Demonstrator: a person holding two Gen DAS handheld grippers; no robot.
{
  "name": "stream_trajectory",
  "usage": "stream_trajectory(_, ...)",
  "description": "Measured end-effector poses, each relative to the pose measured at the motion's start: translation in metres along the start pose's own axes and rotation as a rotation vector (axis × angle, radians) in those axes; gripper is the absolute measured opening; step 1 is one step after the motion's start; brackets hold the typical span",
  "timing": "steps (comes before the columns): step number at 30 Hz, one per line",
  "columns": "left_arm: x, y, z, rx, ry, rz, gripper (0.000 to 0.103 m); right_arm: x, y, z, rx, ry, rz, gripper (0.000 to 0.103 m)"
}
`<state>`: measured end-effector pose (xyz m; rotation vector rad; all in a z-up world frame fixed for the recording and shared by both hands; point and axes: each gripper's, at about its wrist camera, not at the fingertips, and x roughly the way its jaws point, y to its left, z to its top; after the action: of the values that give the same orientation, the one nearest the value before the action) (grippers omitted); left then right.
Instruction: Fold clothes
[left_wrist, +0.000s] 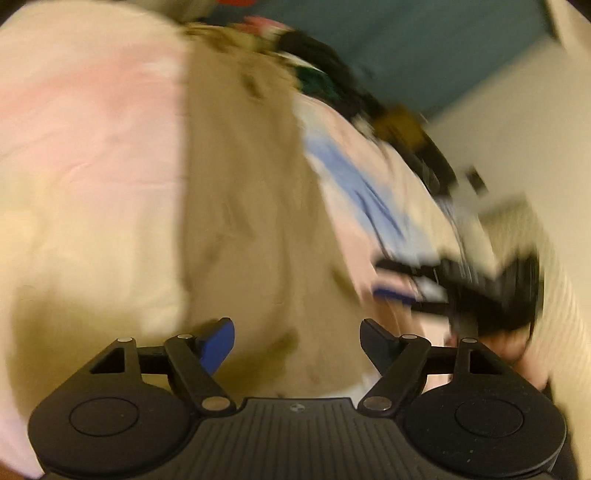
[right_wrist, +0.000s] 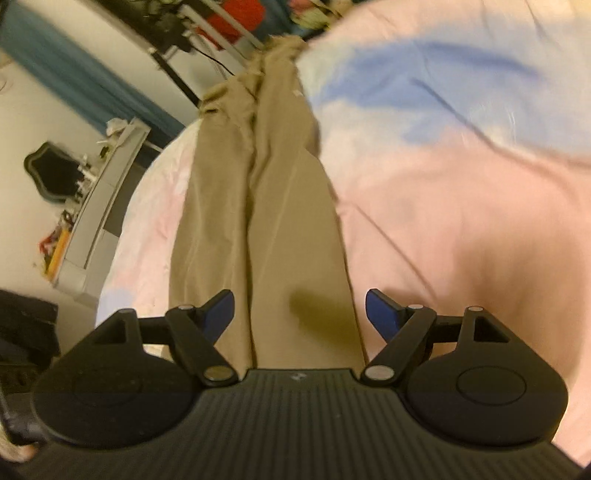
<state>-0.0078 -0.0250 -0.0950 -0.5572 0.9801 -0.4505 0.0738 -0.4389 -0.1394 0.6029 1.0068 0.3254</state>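
Khaki trousers (right_wrist: 266, 206) lie stretched out lengthwise on a pink and blue bedsheet (right_wrist: 461, 192), both legs side by side, waist at the far end. They also show in the left wrist view (left_wrist: 251, 206), which is blurred. My right gripper (right_wrist: 299, 314) is open and empty above the near end of the legs. My left gripper (left_wrist: 297, 339) is open and empty above the trousers. The right gripper (left_wrist: 491, 291) appears blurred at the right of the left wrist view.
The bed's left edge (right_wrist: 122, 236) borders a white shelf (right_wrist: 96, 206) with small items and a dark mirror (right_wrist: 55, 177). A pile of dark and coloured clothes (left_wrist: 332, 74) lies at the far end of the bed. A teal wall (left_wrist: 424, 44) stands behind.
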Motion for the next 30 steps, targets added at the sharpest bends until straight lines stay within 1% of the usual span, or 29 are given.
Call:
stream_trajectory(2,0.0,0.015,0.006,-0.064,-0.012,0.024,0.077,0.006,-0.007,-0.005,0.03,0.036,-0.022,0.079)
stream_trajectory(3,0.003,0.02,0.008,-0.086,-0.005,0.041,0.077,0.007,-0.009,-0.008,0.035,0.048,-0.024,0.075)
stream_trajectory(5,0.01,0.03,0.012,-0.126,0.011,0.073,0.077,0.008,-0.013,-0.014,0.046,0.069,-0.029,0.074)
stream_trajectory(7,0.018,0.036,0.012,-0.146,0.045,0.08,0.076,0.008,-0.017,-0.017,0.084,0.085,-0.021,0.073)
stream_trajectory(10,0.025,0.041,0.009,-0.18,0.069,0.077,0.076,0.009,-0.019,-0.019,0.13,0.106,0.031,0.074)
stream_trajectory(13,0.026,0.043,0.004,-0.207,0.071,0.042,0.075,0.013,-0.017,-0.02,0.139,0.147,0.103,0.075)
stream_trajectory(14,0.028,0.043,0.003,-0.208,0.083,0.026,0.072,0.015,-0.015,-0.021,0.13,0.16,0.094,0.074)
stream_trajectory(16,0.032,0.041,0.0,-0.209,0.106,-0.005,0.06,0.017,-0.014,-0.02,0.123,0.187,0.064,0.074)
stream_trajectory(18,0.036,0.04,-0.002,-0.211,0.129,-0.036,0.052,0.02,-0.012,-0.022,0.118,0.215,0.053,0.075)
stream_trajectory(20,0.04,0.039,-0.004,-0.214,0.153,-0.058,0.052,0.023,-0.005,-0.024,0.085,0.253,0.058,0.074)
stream_trajectory(21,0.043,0.04,-0.006,-0.221,0.166,-0.043,0.052,0.026,-0.003,-0.025,0.073,0.273,0.054,0.074)
stream_trajectory(23,0.049,0.045,-0.008,-0.252,0.185,-0.028,0.052,0.032,-0.001,-0.027,0.06,0.306,0.025,0.073)
stream_trajectory(26,0.056,0.052,-0.009,-0.307,0.181,-0.043,0.051,0.035,0.005,-0.028,0.028,0.326,-0.017,0.073)
stream_trajectory(27,0.056,0.052,-0.01,-0.316,0.179,-0.046,0.048,0.038,0.012,-0.03,-0.005,0.343,-0.038,0.073)
stream_trajectory(28,0.055,0.053,-0.01,-0.32,0.176,-0.044,0.036,0.042,0.02,-0.032,-0.047,0.36,-0.062,0.074)
stream_trajectory(30,0.055,0.054,-0.01,-0.328,0.168,-0.038,0.021,0.048,0.043,-0.039,-0.165,0.39,-0.127,0.075)
